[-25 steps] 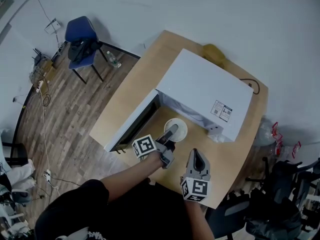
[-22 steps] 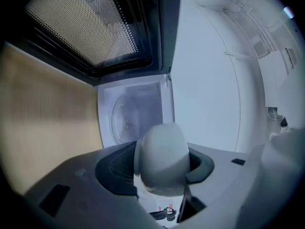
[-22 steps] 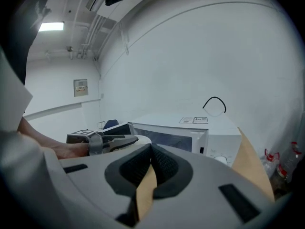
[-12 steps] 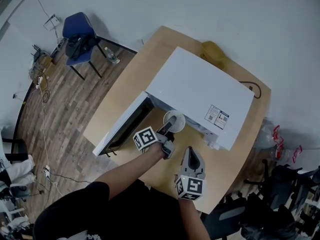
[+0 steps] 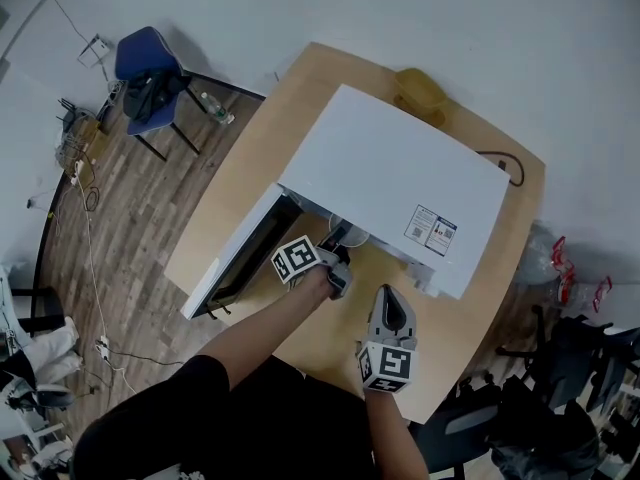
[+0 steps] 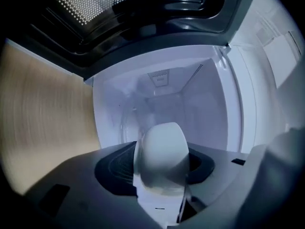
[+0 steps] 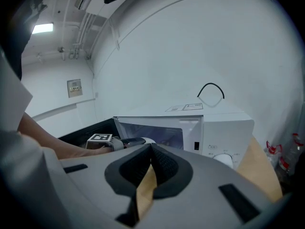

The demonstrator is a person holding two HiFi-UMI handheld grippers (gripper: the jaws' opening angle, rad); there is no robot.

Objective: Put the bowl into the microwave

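Head view: a white microwave (image 5: 400, 183) stands on a wooden table (image 5: 260, 158), its door (image 5: 235, 263) swung open to the left. The left gripper (image 5: 340, 240) reaches into the mouth of the oven; the right gripper (image 5: 388, 303) hangs over the table just beside it, in front of the microwave and clear of it. Left gripper view: the jaws are clamped on the rim of a white bowl (image 6: 162, 156), which sits tilted between them at the threshold of the lit oven cavity (image 6: 157, 99), with the dark door above and to the left. Whether the bowl touches the cavity floor cannot be told. Right gripper view: the jaws meet at their tips with nothing between them, only table wood showing below, and they point at the microwave front. Also in the room: a blue chair (image 5: 140, 63) on the plank floor, a yellow object (image 5: 420, 88) behind the microwave, and a black cable (image 5: 505, 168) at its far side.
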